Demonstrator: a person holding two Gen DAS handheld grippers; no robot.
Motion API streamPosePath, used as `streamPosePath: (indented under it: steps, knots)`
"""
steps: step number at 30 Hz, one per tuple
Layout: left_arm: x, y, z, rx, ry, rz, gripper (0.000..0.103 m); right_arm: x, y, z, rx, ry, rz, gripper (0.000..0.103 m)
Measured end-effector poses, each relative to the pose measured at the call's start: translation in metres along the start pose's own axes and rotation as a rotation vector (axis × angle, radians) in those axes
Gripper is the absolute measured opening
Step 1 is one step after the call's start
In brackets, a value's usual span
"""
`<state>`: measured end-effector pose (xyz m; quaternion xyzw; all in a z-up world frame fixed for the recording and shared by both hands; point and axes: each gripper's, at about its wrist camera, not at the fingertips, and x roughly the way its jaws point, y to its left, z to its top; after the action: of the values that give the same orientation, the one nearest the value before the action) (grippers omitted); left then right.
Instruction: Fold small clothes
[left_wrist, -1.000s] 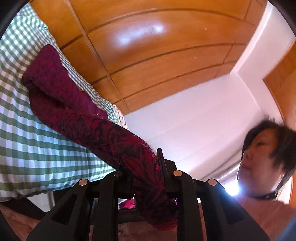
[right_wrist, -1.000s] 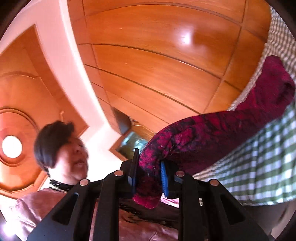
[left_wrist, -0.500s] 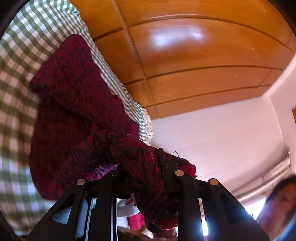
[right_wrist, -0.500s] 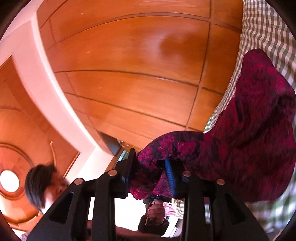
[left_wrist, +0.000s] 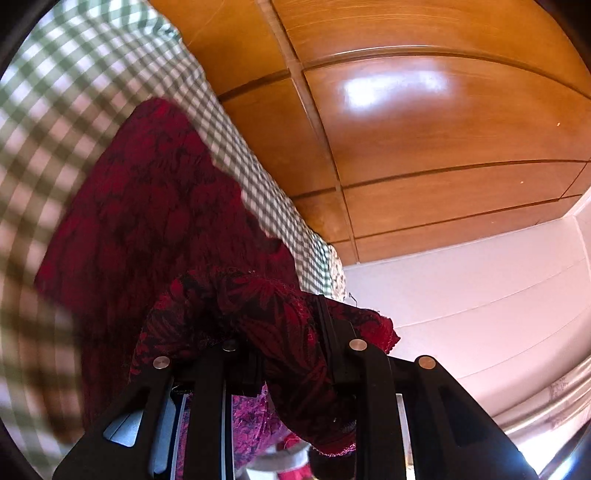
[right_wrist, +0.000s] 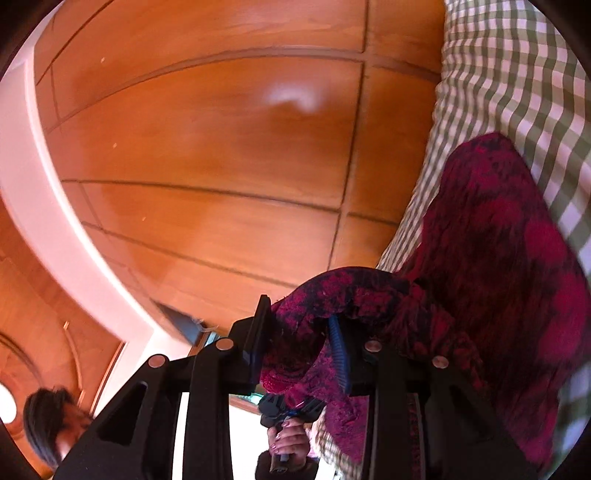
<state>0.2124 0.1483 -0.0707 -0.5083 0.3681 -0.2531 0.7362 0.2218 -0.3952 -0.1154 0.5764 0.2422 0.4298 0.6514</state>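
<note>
A dark red patterned garment (left_wrist: 147, 206) lies on the green-and-white checked cloth (left_wrist: 55, 110), its near edge lifted and doubled back over itself. My left gripper (left_wrist: 280, 332) is shut on that lifted edge, and fabric drapes over its fingers and hides the left pad. In the right wrist view the same garment (right_wrist: 498, 240) rises from the checked cloth (right_wrist: 517, 74) into my right gripper (right_wrist: 299, 317). It is shut on a thick bunch of the edge, which fills the gap between the black pad and the blue pad.
Glossy wood panelling (left_wrist: 424, 110) fills the background, with a white wall (left_wrist: 461, 295) beside it. The person's head (right_wrist: 48, 417) shows at the lower left of the right wrist view. A hand (right_wrist: 288, 439) gripping a handle shows below the jaws.
Both grippers have carried the held edge closer to the checked cloth, so the garment now lies doubled over itself. The right jaws stand wider on a thicker bunch. The person's face has left the left view.
</note>
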Motion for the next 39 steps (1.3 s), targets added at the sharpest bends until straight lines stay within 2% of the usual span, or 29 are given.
streamPosePath:
  steps: [2, 3, 4, 7, 10, 12, 13, 14, 16, 18, 20, 21, 23, 24, 25, 27, 29, 32, 36, 37, 39]
  knots:
    - [0.006, -0.001, 0.008, 0.033, -0.016, 0.039, 0.021, 0.004, -0.008, 0.009, 0.009, -0.041, -0.019, 0.03]
    - [0.013, -0.001, 0.012, 0.05, -0.023, 0.068, 0.021, 0.005, -0.012, 0.012, 0.0, -0.069, -0.058, 0.03]
    - [0.019, 0.001, 0.015, 0.052, -0.03, 0.096, 0.027, 0.006, -0.015, 0.014, -0.009, -0.082, -0.091, 0.03]
    - [0.04, 0.015, 0.019, 0.04, -0.041, 0.198, 0.028, 0.012, -0.034, 0.014, -0.012, -0.121, -0.21, 0.038]
    - [0.043, 0.02, 0.012, 0.089, -0.069, 0.208, 0.028, 0.011, -0.041, 0.011, -0.042, -0.157, -0.214, 0.04]
    - [0.034, 0.021, 0.006, 0.12, -0.101, 0.165, 0.028, 0.009, -0.041, 0.01, -0.067, -0.16, -0.195, 0.044]
    - [0.034, 0.02, 0.005, 0.117, -0.115, 0.141, 0.031, 0.007, -0.041, 0.009, -0.077, -0.163, -0.177, 0.049]
    - [0.028, 0.022, 0.003, 0.106, -0.124, 0.107, 0.034, 0.004, -0.04, 0.008, -0.087, -0.173, -0.154, 0.062]
    - [0.018, 0.026, 0.002, 0.064, -0.141, 0.043, 0.044, -0.003, -0.036, 0.007, -0.102, -0.208, -0.131, 0.077]
    - [0.012, 0.023, 0.001, 0.06, -0.156, 0.045, 0.052, -0.006, -0.034, 0.009, -0.079, -0.24, -0.115, 0.081]
    - [0.006, 0.017, 0.001, 0.073, -0.189, 0.064, 0.072, -0.006, -0.03, 0.01, -0.06, -0.249, -0.131, 0.086]
    - [-0.004, 0.013, -0.001, 0.086, -0.246, 0.082, 0.085, -0.004, -0.026, 0.011, -0.063, -0.25, -0.142, 0.087]
    - [-0.018, 0.006, -0.003, 0.107, -0.321, 0.158, 0.088, 0.001, -0.015, 0.011, -0.099, -0.232, -0.229, 0.087]
    - [-0.022, 0.0, -0.004, 0.133, -0.347, 0.236, 0.088, 0.005, -0.007, 0.009, -0.131, -0.208, -0.297, 0.087]
    - [-0.023, -0.007, -0.007, 0.164, -0.359, 0.311, 0.088, 0.009, 0.0, 0.006, -0.168, -0.19, -0.361, 0.087]
    - [-0.019, -0.018, -0.012, 0.229, -0.355, 0.401, 0.088, 0.024, 0.02, 0.0, -0.304, -0.162, -0.53, 0.089]
    - [-0.012, -0.03, -0.02, 0.291, -0.338, 0.448, 0.088, 0.045, 0.049, -0.012, -0.487, -0.141, -0.717, 0.09]
    - [0.006, -0.053, -0.033, 0.386, -0.299, 0.481, 0.088, 0.08, 0.075, -0.027, -0.685, -0.065, -0.783, 0.09]
    - [0.055, -0.071, -0.038, 0.509, -0.201, 0.609, 0.088, 0.144, 0.083, -0.045, -0.942, 0.089, -0.963, 0.092]
    - [0.069, -0.072, -0.039, 0.538, -0.172, 0.652, 0.088, 0.158, 0.079, -0.049, -0.991, 0.129, -1.008, 0.092]
    - [0.092, -0.071, -0.037, 0.592, -0.127, 0.722, 0.088, 0.176, 0.065, -0.045, -1.006, 0.175, -1.085, 0.092]
